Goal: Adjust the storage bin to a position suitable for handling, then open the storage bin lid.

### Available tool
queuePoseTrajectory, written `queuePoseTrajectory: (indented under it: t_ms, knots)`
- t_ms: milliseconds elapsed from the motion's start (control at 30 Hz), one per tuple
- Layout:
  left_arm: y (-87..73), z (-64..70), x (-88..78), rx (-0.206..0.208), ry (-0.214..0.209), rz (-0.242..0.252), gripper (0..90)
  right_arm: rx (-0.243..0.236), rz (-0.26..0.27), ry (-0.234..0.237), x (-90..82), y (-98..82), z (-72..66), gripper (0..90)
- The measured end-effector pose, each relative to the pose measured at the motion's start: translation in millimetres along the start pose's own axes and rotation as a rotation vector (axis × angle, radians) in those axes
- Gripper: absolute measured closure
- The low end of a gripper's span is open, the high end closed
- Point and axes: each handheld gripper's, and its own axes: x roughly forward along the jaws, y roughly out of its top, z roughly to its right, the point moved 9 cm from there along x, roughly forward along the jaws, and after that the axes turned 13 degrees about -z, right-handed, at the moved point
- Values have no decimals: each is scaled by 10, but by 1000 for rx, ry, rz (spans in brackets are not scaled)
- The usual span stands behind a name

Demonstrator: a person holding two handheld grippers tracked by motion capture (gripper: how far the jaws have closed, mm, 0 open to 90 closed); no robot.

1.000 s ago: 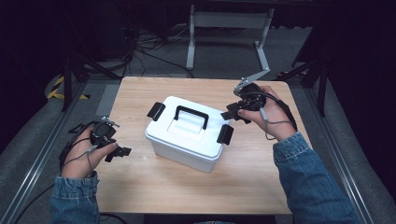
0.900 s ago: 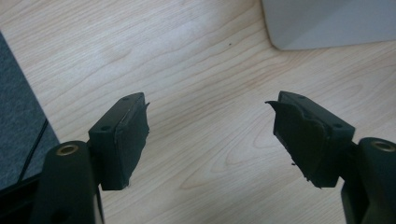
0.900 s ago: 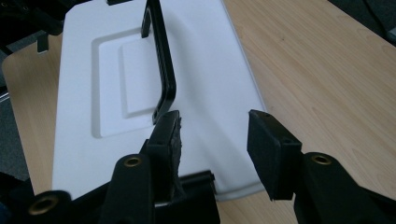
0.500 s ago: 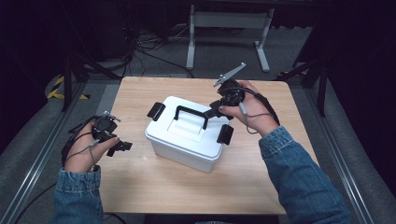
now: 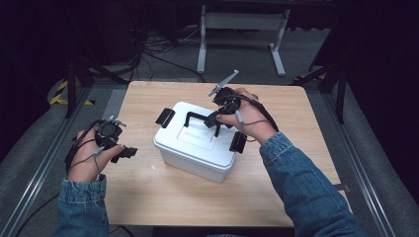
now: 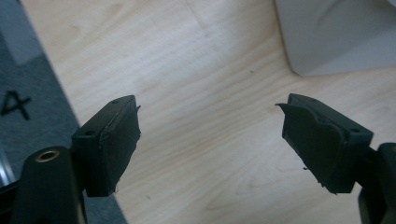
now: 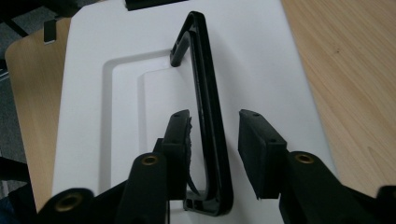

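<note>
The right tool [image 7: 212, 140] stands parted astride the upright black handle [image 7: 205, 93] of the white lidded box [image 5: 195, 140], one jaw on each side and not yet clenched on it. The left tool [image 6: 210, 140] is released, its jaws wide apart above bare wood near the box's corner. The box sits mid-worktop [image 5: 296, 113], with black latches [image 5: 165, 117] at its ends.

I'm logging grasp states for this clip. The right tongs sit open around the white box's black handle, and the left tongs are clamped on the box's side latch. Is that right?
Not quite. The left tongs hold nothing: the left gripper view shows them open over the bare wooden table, apart from the white box. The rest stands: in the right gripper view the right tongs sit open around the black handle.
</note>
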Motion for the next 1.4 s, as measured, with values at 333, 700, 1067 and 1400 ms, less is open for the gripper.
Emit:
queuePoseTrajectory:
  t_ms: [333, 700, 1067, 1400]
  knots:
    - [-11, -52, -31, -17, -4, 26, 236, -74, -38, 1, 8, 5, -155, 843]
    - [20, -22, -30, -5, -28, 21, 272, -91, -35, -11, 8, 3, -182, 847]
    - [15, -25, -27, 2, -29, 22, 279, -130, -28, -51, -23, 28, -224, 848]
    - [14, -36, -25, 12, -33, 34, 279, -155, 41, -61, -242, 139, -288, 849]
